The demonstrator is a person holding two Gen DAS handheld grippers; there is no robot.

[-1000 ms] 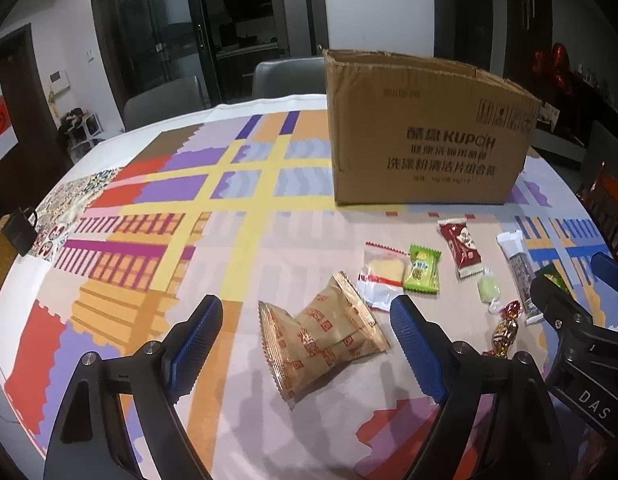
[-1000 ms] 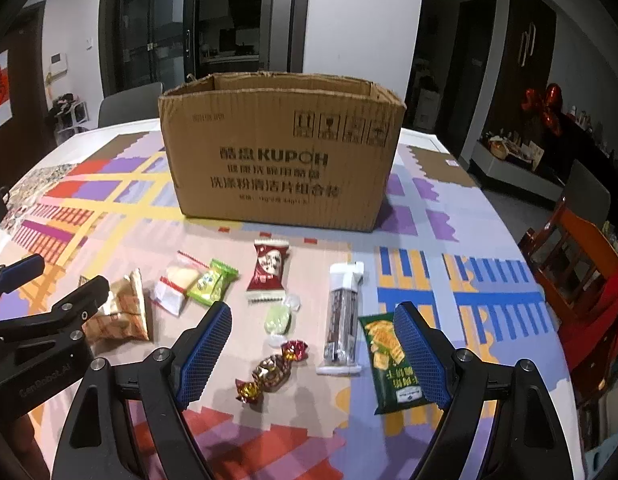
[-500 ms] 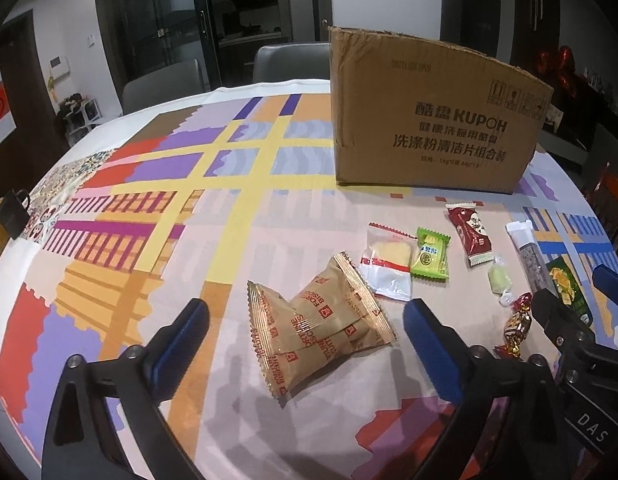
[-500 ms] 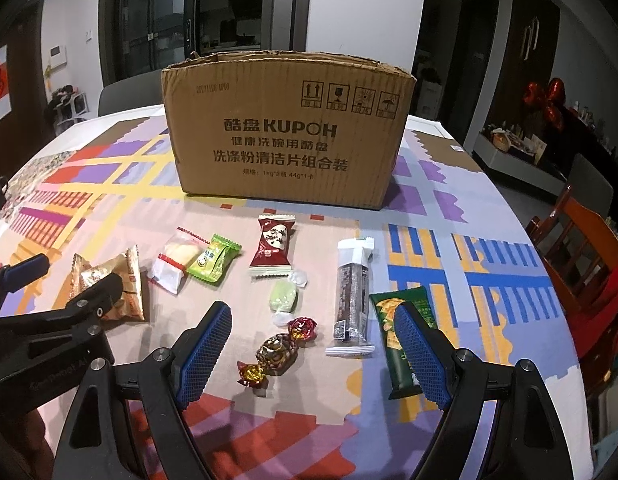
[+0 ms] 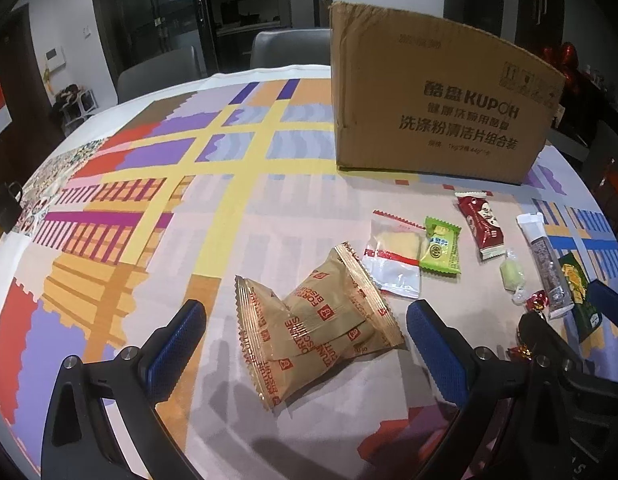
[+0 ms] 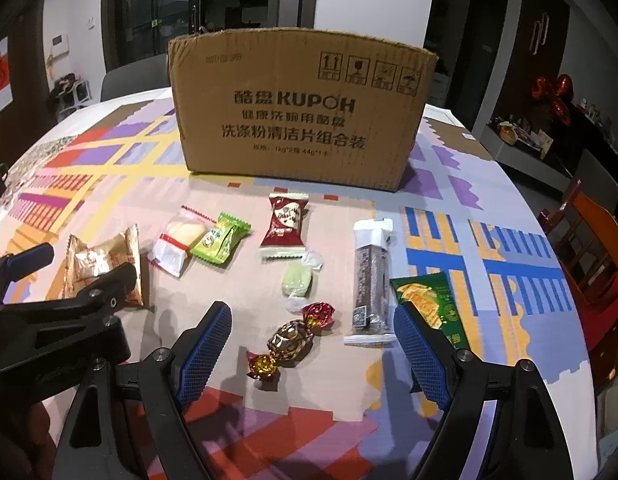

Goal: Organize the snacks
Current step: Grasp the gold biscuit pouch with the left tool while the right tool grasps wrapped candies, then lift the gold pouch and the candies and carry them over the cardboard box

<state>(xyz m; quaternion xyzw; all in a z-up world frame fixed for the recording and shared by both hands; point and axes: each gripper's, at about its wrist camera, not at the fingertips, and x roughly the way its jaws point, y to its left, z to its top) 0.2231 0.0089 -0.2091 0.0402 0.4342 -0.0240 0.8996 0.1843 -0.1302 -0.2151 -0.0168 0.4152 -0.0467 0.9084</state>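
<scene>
A gold biscuit pack (image 5: 313, 332) lies on the patterned tablecloth, and my left gripper (image 5: 305, 344) hovers open just above it, one blue pad on each side, not touching. My right gripper (image 6: 311, 350) is open over a gold-wrapped candy (image 6: 291, 342) and a red-foil one (image 6: 318, 314). Further back lie a clear-wrapped cake (image 6: 175, 246), a green pack (image 6: 221, 240), a red pack (image 6: 285, 222), a pale green candy (image 6: 297, 278), a long brown bar (image 6: 372, 280) and a green cracker pack (image 6: 431, 306). A cardboard box (image 6: 301, 108) stands behind them.
The round table (image 5: 109, 200) runs bare to the left under its colourful cloth. Grey chairs (image 5: 289, 46) stand beyond the far edge, and a wooden chair (image 6: 589, 248) is at the right. A black clip (image 5: 5, 206) sits at the table's left rim.
The left jaws have spread wider around the biscuit pack. Both grippers have sunk closer to the table, so the snacks and the box look larger.
</scene>
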